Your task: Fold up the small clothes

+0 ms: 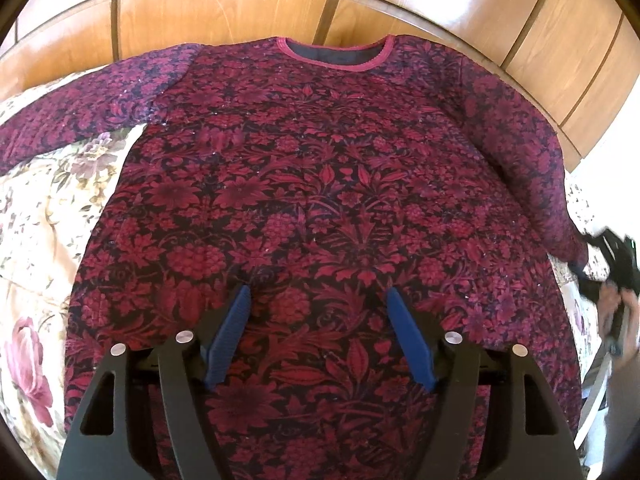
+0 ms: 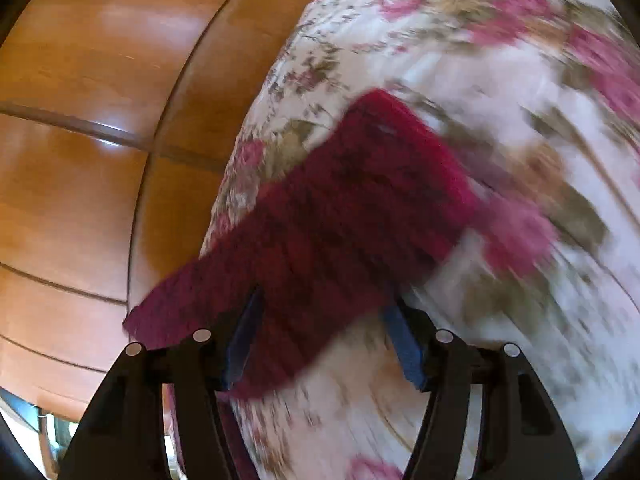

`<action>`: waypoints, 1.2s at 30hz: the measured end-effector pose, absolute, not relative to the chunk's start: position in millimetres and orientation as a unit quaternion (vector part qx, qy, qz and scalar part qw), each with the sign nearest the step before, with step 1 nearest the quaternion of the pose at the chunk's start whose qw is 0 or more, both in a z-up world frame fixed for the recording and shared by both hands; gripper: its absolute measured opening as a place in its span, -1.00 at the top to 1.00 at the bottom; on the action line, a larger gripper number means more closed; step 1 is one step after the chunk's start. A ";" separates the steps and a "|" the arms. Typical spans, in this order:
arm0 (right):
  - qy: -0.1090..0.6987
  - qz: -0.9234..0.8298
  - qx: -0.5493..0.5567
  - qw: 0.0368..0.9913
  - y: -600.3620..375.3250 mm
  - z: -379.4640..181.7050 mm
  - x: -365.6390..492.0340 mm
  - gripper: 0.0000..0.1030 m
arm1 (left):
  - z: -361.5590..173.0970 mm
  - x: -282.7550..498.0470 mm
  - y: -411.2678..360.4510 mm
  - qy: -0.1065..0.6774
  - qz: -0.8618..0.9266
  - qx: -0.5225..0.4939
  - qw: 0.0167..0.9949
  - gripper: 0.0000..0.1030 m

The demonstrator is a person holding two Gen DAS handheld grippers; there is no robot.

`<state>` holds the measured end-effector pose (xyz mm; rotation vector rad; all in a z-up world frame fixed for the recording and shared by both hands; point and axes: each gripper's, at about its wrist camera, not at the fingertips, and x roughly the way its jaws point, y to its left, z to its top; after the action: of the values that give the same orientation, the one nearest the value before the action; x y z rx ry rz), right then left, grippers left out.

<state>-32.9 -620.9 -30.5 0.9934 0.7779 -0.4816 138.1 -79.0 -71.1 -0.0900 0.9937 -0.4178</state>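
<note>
A dark red floral long-sleeved top (image 1: 320,184) lies flat on a flowered bedspread (image 1: 36,216), collar away from me, both sleeves spread out. My left gripper (image 1: 319,296) is open and empty, hovering over the top's lower middle. In the right wrist view, my right gripper (image 2: 324,304) is open, its blue fingers on either side of the top's sleeve end (image 2: 332,216); this view is blurred. My right gripper also shows in the left wrist view (image 1: 612,256) at the right sleeve's cuff.
A wooden headboard or wall of panels (image 1: 320,4) runs behind the bed and also shows in the right wrist view (image 2: 88,128). The flowered bedspread (image 2: 460,60) extends around the top on both sides.
</note>
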 end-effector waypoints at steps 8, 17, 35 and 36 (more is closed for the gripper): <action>0.322 -0.308 0.228 0.866 -633.3 68.0 30.5 0.76 | -73.1 136.7 -78.8 0.471 -0.200 -0.041 0.858 -0.40; 0.400 -0.412 0.097 0.813 -658.0 11.5 75.6 0.77 | -74.1 135.3 -82.2 0.466 -0.204 -0.034 0.860 -0.46; 0.486 -0.150 0.262 0.820 -538.2 -17.1 4.0 -0.39 | -36.5 104.2 26.5 0.452 -0.115 -0.107 0.878 -0.46; 0.501 -0.117 0.258 0.818 -518.0 -22.1 2.3 -0.39 | -39.7 99.6 38.8 0.458 -0.109 -0.110 0.875 -0.46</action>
<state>2.3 -518.0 -22.1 0.5499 1.0673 -0.2503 99.6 38.8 -39.7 -0.2294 0.9571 -0.2285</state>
